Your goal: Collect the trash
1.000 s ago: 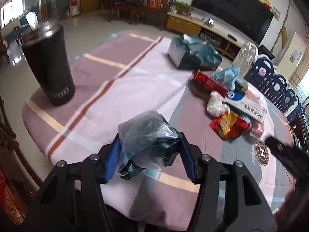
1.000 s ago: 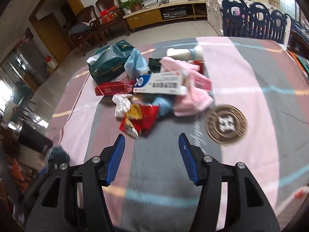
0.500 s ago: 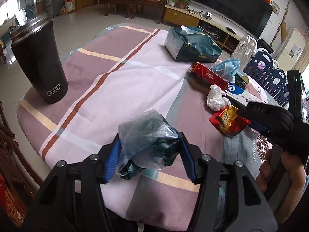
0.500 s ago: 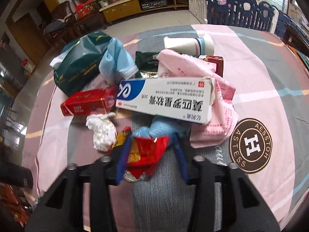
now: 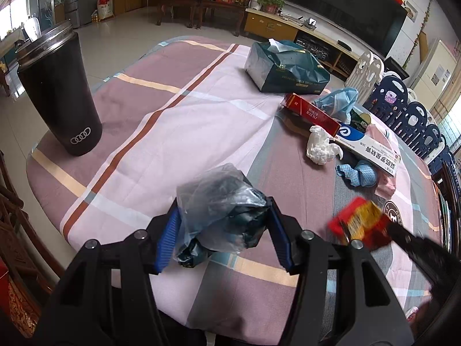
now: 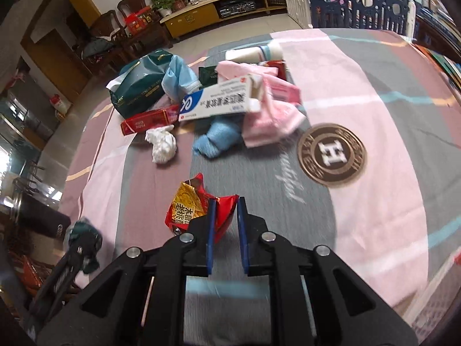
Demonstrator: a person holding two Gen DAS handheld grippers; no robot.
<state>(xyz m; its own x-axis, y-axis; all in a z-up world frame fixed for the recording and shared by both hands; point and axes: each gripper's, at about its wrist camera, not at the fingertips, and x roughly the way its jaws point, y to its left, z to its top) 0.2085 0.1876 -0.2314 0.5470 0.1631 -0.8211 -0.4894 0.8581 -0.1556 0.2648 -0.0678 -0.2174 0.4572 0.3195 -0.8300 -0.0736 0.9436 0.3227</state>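
My left gripper (image 5: 224, 210) is shut on a crumpled grey and dark green plastic bag (image 5: 219, 201) above the near edge of the table. My right gripper (image 6: 227, 201) is closing tight on a red and yellow snack wrapper (image 6: 187, 207), which is pinched between the blue pads and sticks out to the left. In the left wrist view the wrapper (image 5: 360, 225) hangs off the table at the lower right, blurred. In the right wrist view the left gripper (image 6: 83, 239) and its bag show at the lower left.
A striped cloth (image 5: 178, 121) covers the table. A black tumbler (image 5: 60, 95) stands at the left edge. Further back lie a green tissue pack (image 5: 285, 69), a red cigarette box (image 5: 311, 112), a white tissue wad (image 6: 161, 144), a blue-white carton (image 6: 219, 101), a blue cloth (image 6: 216, 141) and a pink bag (image 6: 270, 115).
My right gripper went to the snack wrapper, closed on it and pulled it off the pile toward the near edge. The left gripper and its bag stayed put.
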